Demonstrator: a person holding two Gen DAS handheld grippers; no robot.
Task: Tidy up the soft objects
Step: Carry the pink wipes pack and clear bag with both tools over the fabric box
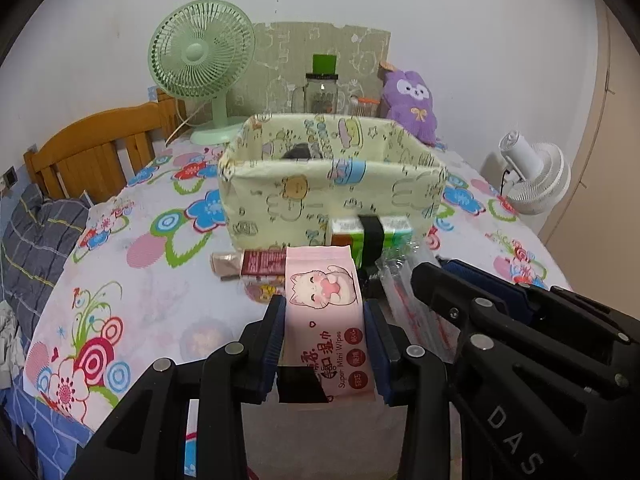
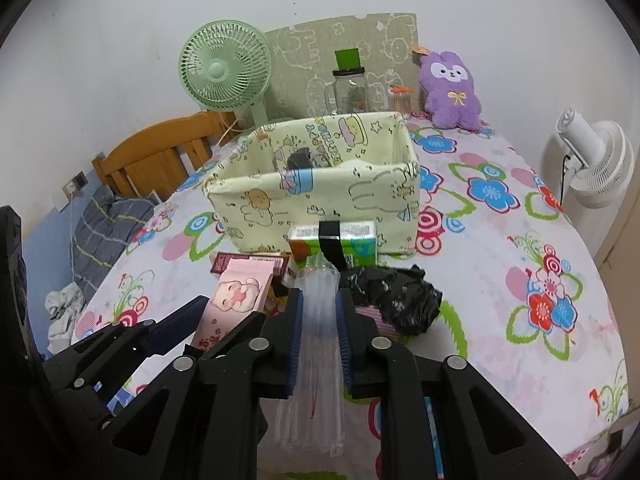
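Gripping soft packs in front of the fabric basket (image 1: 332, 188)

Pink wet-wipes pack (image 1: 324, 312) sits clamped between the left hand-held gripper (image 1: 325, 332) fingers, just short of the basket; clear air-cushion sleeve (image 2: 318, 332) is pinched in the right hand-held gripper (image 2: 319, 336), beside a black bag (image 2: 396, 296) on the floral tabletop (image 2: 500, 320).

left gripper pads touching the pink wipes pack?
Touching. Left wrist view: both pads of the left gripper press flat against the sides of the pink wipes pack, no gap.

Even indoor light, sharp; fisheye-bent, dark corners.
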